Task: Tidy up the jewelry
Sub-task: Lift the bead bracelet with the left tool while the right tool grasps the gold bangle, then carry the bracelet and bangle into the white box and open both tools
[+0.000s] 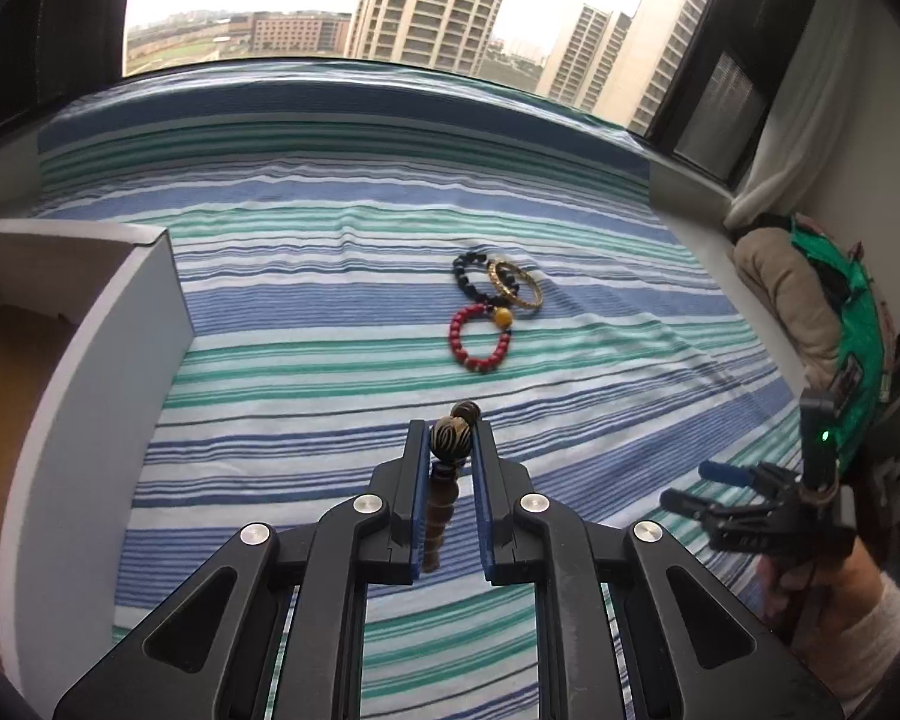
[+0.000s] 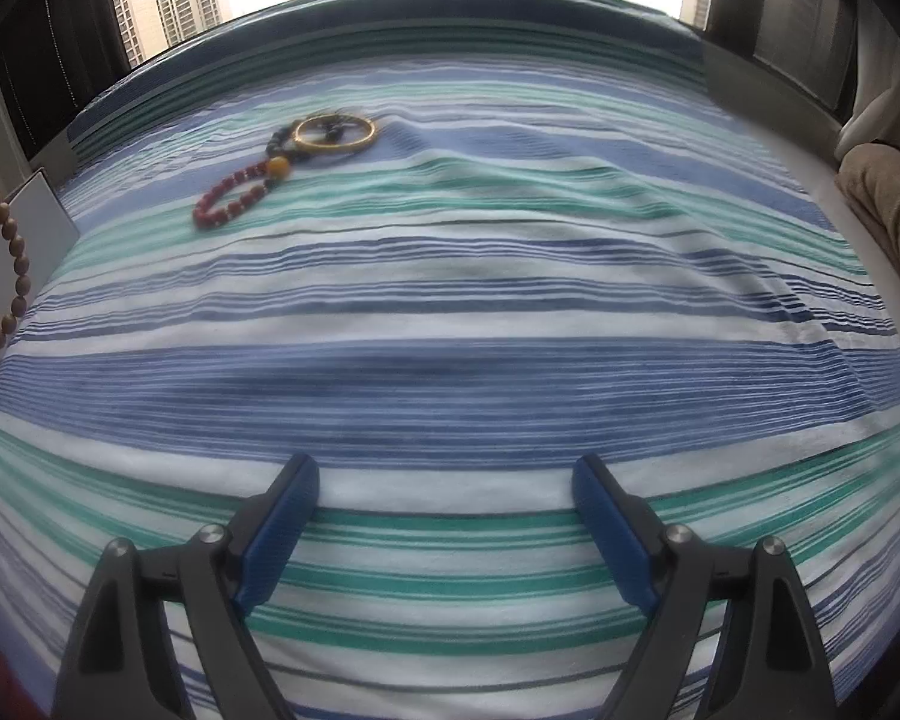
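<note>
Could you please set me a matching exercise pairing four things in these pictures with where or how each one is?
Things:
1. brown bead bracelet
2. red bead bracelet
3. gold bangle
4. right gripper

States:
A. lying on the striped sheet, carrying one yellow bead
B. open, nothing between the pads
C. pinched in the left gripper, hanging below it
D. lying across the dark bead bracelet

Pairs: 1-C, 2-A, 3-D, 4-B

Red bracelet (image 1: 480, 339), dark bead bracelet (image 1: 474, 276) and gold bangle (image 1: 515, 284) lie touching on the striped bed (image 1: 330, 324); a brown bead bracelet (image 1: 450, 438) hangs clamped.
</note>
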